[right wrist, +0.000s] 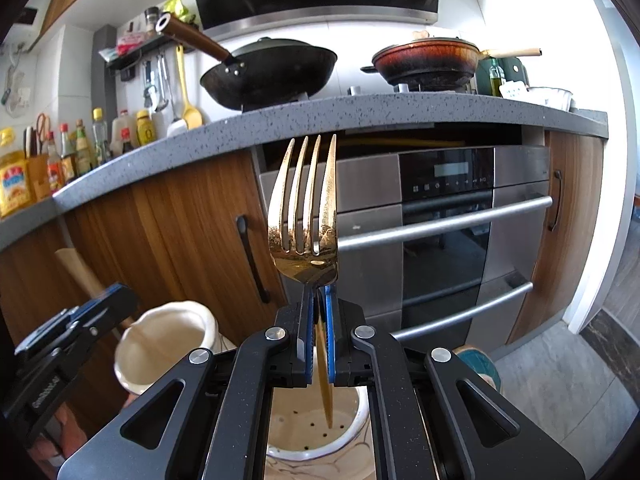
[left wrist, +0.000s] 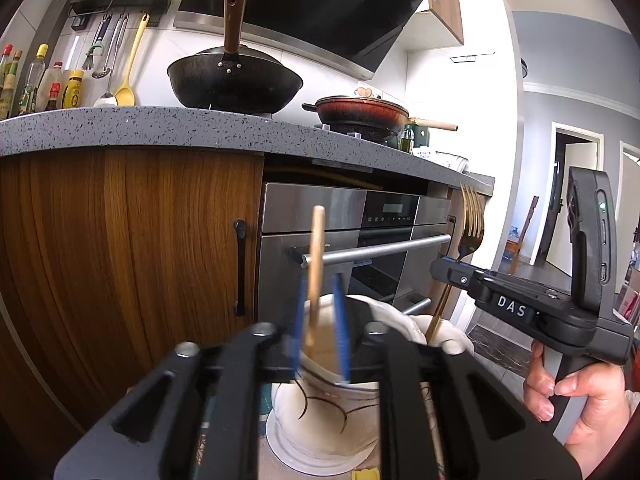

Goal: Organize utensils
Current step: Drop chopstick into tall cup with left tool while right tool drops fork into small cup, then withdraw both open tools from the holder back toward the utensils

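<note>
My left gripper stands over a white ceramic holder. A wooden utensil handle stands upright between its blue pads, which sit slightly apart from it; its lower end goes into the holder. My right gripper is shut on a gold fork, tines up, with the handle tip hanging inside a second white holder that has drain holes. The fork and right gripper also show in the left wrist view, over that holder. The left holder and wooden handle show at left in the right wrist view.
A grey speckled counter runs behind, with a black wok, a red-brown pan and sauce bottles. Below are wooden cabinet doors and a steel oven with bar handles. A teal object sits right of the holders.
</note>
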Demonstrator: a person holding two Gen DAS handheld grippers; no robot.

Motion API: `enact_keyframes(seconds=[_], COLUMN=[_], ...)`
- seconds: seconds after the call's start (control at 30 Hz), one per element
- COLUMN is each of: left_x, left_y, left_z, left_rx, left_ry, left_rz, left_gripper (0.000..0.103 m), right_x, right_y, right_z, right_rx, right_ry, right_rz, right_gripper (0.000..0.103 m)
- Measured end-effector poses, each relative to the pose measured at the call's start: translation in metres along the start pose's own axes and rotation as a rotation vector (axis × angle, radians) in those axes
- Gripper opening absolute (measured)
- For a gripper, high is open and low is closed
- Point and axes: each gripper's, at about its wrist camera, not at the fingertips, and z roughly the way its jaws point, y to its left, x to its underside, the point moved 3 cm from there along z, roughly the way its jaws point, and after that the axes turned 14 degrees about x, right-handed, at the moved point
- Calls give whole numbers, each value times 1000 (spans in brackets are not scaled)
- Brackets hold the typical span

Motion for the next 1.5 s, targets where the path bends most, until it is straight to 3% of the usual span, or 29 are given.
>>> enact_keyframes(seconds=[0.17,0.23,0.3,0.67,0.73,0.9,1.03,1.3,1.5], left_x=[2,3,4,4,4,2,1,6,15], left_y=[5,7,9,11,12,15,16,16,18], left_z=[-1,-3,-5,-8,-10,-12,-17,-37,-60], left_rx=[2,3,-5,-21,-23,-34,-40,-64,-91], left_ry=[4,1,-5,-7,-9,-13,-19,-23,-22], left_rz=[-7,-22,-26,-26,-31,-34,-43,-49,-52], left_gripper=[28,45,50,57,61,68,73,82,85], right_x=[1,1,1,2,2,2,4,9,13], right_y=[3,0,-5,-17,-17,-16,-15,-13,-17], right_z=[1,3,5,9,8,4,-2,-24,-44], right_rx=[14,25,43,61,65,64,59,53,36], right_ry=[-8,-11,-11,5,1,-3,-6,-25,-30], right_rz=[-15,-8,4,40,39,36,29,15,43], right_gripper=[6,6,6,7,12,35,43,78,89])
